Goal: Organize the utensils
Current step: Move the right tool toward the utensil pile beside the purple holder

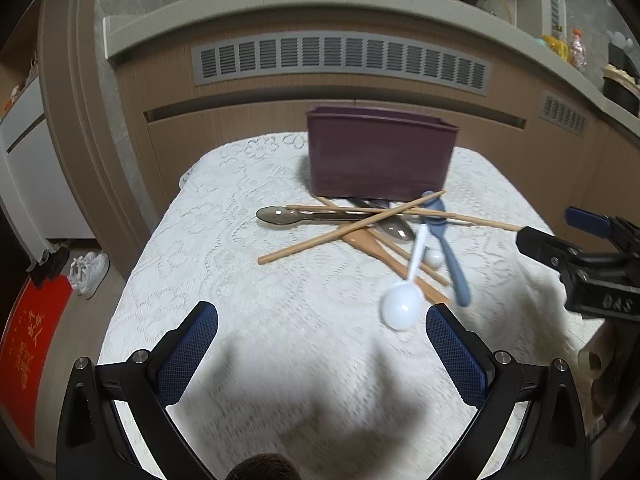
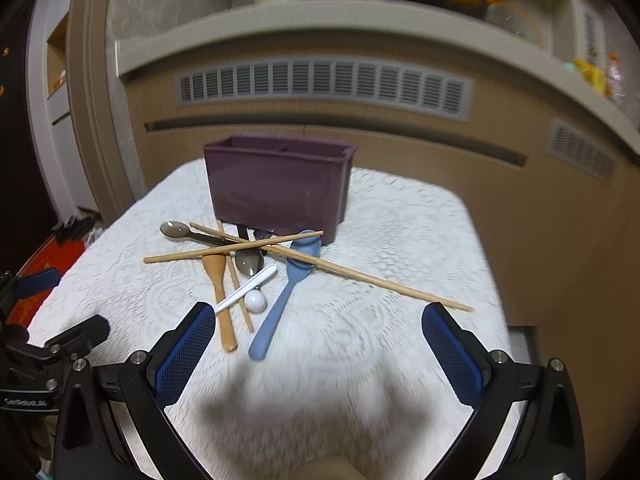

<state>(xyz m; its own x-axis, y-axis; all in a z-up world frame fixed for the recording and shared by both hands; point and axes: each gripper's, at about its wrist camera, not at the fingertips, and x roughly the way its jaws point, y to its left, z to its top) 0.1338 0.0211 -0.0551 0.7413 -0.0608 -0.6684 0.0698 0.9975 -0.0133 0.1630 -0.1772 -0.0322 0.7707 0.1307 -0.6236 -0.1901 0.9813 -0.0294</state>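
A dark purple utensil holder (image 1: 380,156) (image 2: 280,188) stands at the far side of a table covered in white lace cloth (image 1: 240,280) (image 2: 380,320). In front of it lies a heap of utensils: wooden chopsticks (image 1: 348,228) (image 2: 332,268), a blue spoon (image 1: 448,252) (image 2: 288,292), a white spoon (image 1: 404,300) (image 2: 248,288), smoky clear spoons (image 1: 280,214) (image 2: 176,230) and a wooden spoon (image 2: 220,292). My left gripper (image 1: 322,344) is open, near the white spoon's bowl. My right gripper (image 2: 318,344) is open, just short of the blue spoon's handle.
A wood-panelled counter with grey vent grilles (image 1: 340,58) (image 2: 320,84) rises right behind the table. Dishes and a pan sit on the counter top. A red mat (image 1: 28,360) and white shoes (image 1: 90,272) lie on the floor at left.
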